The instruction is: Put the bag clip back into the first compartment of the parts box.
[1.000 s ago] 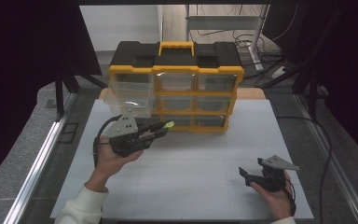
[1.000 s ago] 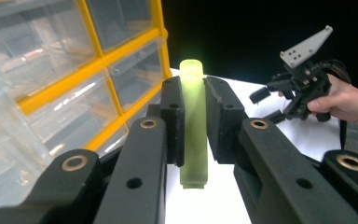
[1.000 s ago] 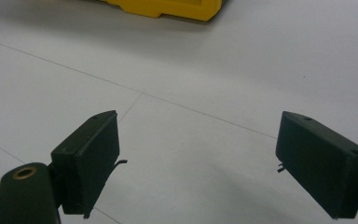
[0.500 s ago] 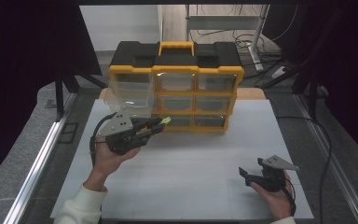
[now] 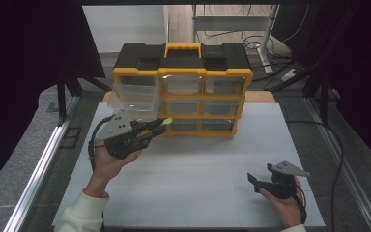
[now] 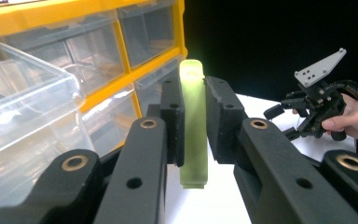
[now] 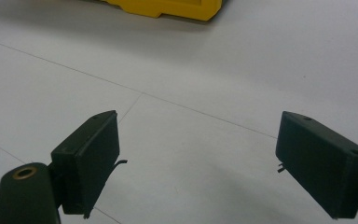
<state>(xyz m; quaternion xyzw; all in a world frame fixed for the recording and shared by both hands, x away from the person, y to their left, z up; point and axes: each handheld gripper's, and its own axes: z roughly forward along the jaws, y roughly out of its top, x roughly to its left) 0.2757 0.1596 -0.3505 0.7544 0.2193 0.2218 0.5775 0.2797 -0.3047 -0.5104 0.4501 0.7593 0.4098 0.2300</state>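
1. A pale green translucent plastic bar [image 6: 193,123] is clamped upright between the left gripper [image 5: 150,130] pads, raised above the table.
2. It hangs just beside the pulled-out clear plastic drawer [image 5: 134,94] of the yellow-and-black organiser cabinet [image 5: 183,72].
3. The right gripper [image 7: 198,163], jaws spread wide and empty, sits over the white table [image 5: 198,164], well apart.

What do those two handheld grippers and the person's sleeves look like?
Each gripper, left gripper and right gripper, is black with two blocky jaws, brass-coloured pivot pins, a grey three-cornered plate on top and a trailing black cable. The sleeve is white.
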